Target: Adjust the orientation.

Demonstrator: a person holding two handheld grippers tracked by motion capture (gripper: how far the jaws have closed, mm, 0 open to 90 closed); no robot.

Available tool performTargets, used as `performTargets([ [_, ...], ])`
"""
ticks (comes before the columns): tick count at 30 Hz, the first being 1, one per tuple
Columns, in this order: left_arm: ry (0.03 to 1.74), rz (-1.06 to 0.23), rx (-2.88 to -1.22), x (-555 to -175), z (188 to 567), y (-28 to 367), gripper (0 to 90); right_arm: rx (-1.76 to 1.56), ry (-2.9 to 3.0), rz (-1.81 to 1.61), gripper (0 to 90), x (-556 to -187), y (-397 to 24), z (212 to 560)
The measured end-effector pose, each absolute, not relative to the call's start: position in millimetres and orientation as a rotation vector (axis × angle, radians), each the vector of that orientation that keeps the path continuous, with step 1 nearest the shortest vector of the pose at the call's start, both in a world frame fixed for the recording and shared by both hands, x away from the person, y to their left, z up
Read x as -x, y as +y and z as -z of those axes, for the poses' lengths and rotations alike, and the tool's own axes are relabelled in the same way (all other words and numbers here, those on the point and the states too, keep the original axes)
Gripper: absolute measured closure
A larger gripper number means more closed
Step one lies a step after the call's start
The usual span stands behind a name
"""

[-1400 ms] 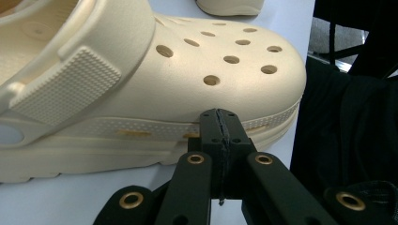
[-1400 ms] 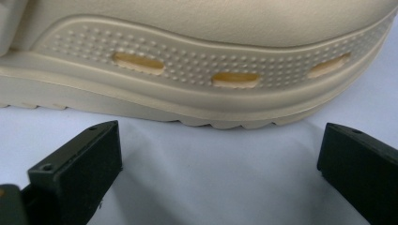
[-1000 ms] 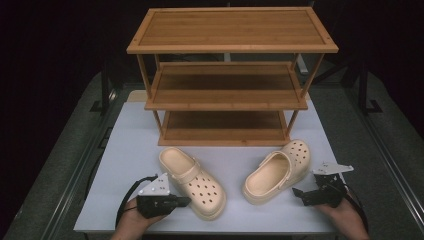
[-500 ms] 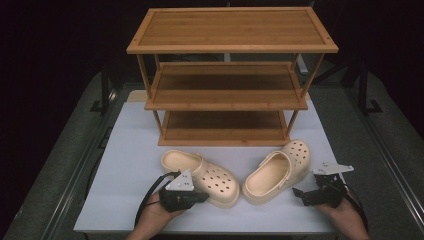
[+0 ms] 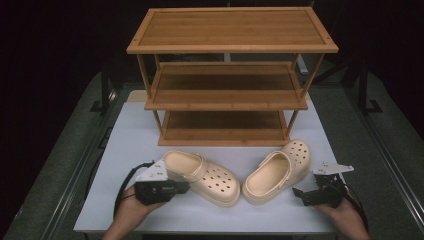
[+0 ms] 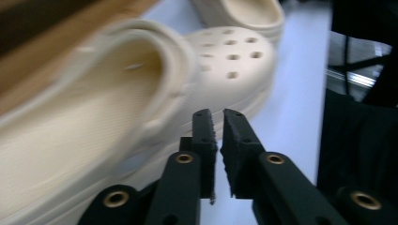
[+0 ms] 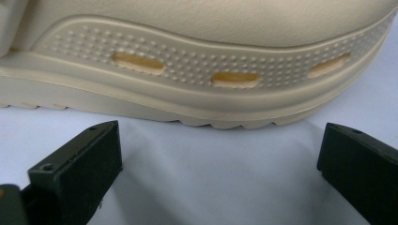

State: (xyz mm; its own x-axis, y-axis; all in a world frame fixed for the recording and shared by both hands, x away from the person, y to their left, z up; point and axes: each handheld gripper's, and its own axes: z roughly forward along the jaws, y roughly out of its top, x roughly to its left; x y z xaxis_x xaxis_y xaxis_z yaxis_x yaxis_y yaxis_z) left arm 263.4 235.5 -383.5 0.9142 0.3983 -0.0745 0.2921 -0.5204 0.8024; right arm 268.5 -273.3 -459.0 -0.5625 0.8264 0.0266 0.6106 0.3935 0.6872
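Note:
Two cream clogs lie on the white table (image 5: 135, 135) in front of a wooden rack. The left clog (image 5: 202, 177) (image 6: 117, 103) points its toe to the right. My left gripper (image 5: 186, 187) (image 6: 217, 115) sits at that clog's near side, by the heel. Its jaws have just been opening and stand a narrow gap apart, with nothing between them. The right clog (image 5: 277, 172) (image 7: 211, 56) lies with its heel towards me. My right gripper (image 5: 298, 194) (image 7: 218, 131) stands wide open just short of its sole edge, with bare table between the fingers.
A three-shelf bamboo rack (image 5: 230, 50) stands at the back of the table, its shelves bare. A hand holds each gripper at the table's front edge. Dark floor and stands surround the table.
The left clog has swung and slid to the right, its toe now close to the right clog. My left gripper went right with it, then drew back left. The right gripper kept still.

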Motion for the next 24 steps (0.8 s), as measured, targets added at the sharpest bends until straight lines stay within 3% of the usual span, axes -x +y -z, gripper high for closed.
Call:
performTargets([
  [6,0.596,-0.255,-2.12,-284.4,371.3,274.9,72.3,-1.254,2.338,-0.948,0.0,-268.6,-273.2,459.0],
  [10,0.623,-0.275,-2.101,-303.8,367.9,286.1,80.6,-1.254,2.338,-0.948,0.0,-268.6,-273.1,459.0],
  [12,0.628,-0.271,-2.092,-314.5,368.0,287.8,90.0,-1.254,2.338,-0.947,0.0,-268.6,-273.1,459.0],
  [24,0.662,-0.207,-2.129,-387.5,394.3,260.0,90.0,-1.253,2.337,-0.947,0.0,-268.6,-273.1,459.0],
])
